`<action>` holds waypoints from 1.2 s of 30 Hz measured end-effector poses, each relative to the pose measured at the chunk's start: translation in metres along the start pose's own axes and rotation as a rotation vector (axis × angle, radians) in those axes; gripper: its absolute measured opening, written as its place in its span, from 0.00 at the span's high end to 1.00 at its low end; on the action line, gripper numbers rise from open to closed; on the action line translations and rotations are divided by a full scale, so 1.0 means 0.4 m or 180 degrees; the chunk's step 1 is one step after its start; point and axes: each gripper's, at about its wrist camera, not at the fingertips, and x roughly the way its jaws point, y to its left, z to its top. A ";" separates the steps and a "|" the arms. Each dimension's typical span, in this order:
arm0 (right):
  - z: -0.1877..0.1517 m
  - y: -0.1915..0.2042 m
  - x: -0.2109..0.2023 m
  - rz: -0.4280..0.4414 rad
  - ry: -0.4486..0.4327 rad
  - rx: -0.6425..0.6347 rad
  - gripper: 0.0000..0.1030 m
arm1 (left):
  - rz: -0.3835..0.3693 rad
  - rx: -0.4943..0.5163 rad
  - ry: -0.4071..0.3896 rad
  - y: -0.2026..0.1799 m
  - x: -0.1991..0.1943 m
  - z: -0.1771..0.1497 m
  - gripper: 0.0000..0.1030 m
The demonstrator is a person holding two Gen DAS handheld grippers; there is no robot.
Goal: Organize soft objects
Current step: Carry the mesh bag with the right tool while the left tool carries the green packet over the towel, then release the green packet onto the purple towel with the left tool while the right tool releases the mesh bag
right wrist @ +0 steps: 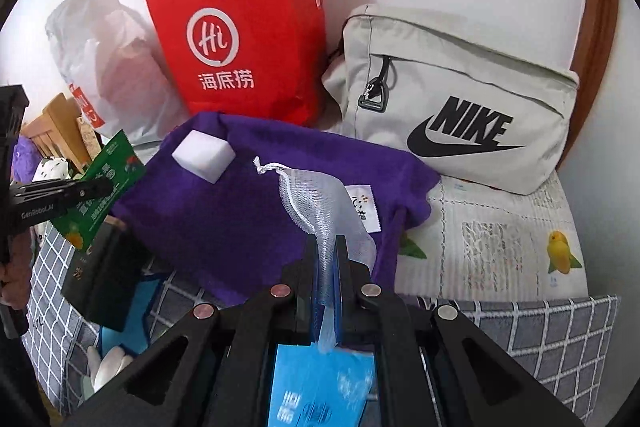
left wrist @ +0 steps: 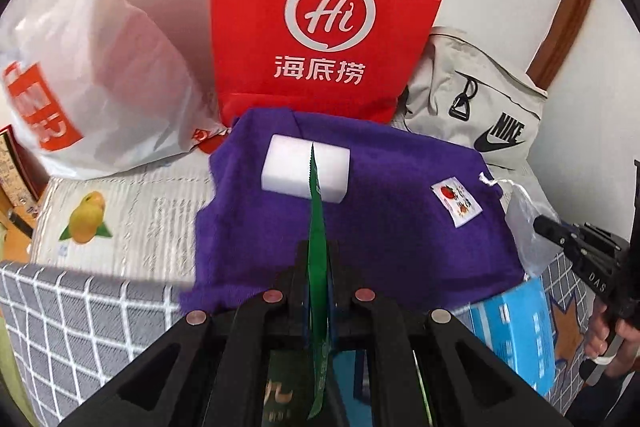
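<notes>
The left hand-held gripper (left wrist: 318, 259) is clenched on a green packet (left wrist: 316, 227); the right hand-held gripper (right wrist: 326, 255) grips a mesh pouch (right wrist: 316, 195). Both hang over the purple cloth (right wrist: 240, 211), sponge (right wrist: 204, 155) at 11 o'clock. Next, I think: placing them.

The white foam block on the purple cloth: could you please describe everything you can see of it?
The white foam block is a plain rectangular brick with crisp edges and a matte, spongy-looking surface, unmarked and undented. It lies flat on the purple cloth, towards its far edge, in front of the red Haidilao paper bag. Only the cloth touches it; neither claw reaches it.
</notes>
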 end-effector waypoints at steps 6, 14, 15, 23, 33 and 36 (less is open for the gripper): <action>0.025 -0.010 0.065 -0.0039 0.0085 -0.0037 0.94 | 0.0013 0.0026 0.0028 -0.005 0.061 0.057 0.93; 0.037 -0.019 0.146 -0.0057 0.0263 -0.0059 0.94 | -0.0050 0.0038 0.0082 -0.009 0.131 0.100 0.93; 0.035 -0.018 0.153 -0.0055 0.0294 -0.0072 0.94 | -0.0062 0.0026 0.0098 -0.006 0.141 0.099 0.93; 0.026 -0.018 0.205 -0.0082 0.0521 -0.0109 0.93 | -0.0047 0.0022 0.0199 0.006 0.185 0.096 0.92; 0.036 -0.012 0.233 0.0006 0.0640 -0.0114 0.90 | 0.0121 0.0096 0.0234 0.007 0.199 0.091 0.71; 0.035 -0.008 0.233 0.0060 0.0644 -0.0132 0.78 | 0.0117 0.0043 0.0226 0.019 0.189 0.090 0.52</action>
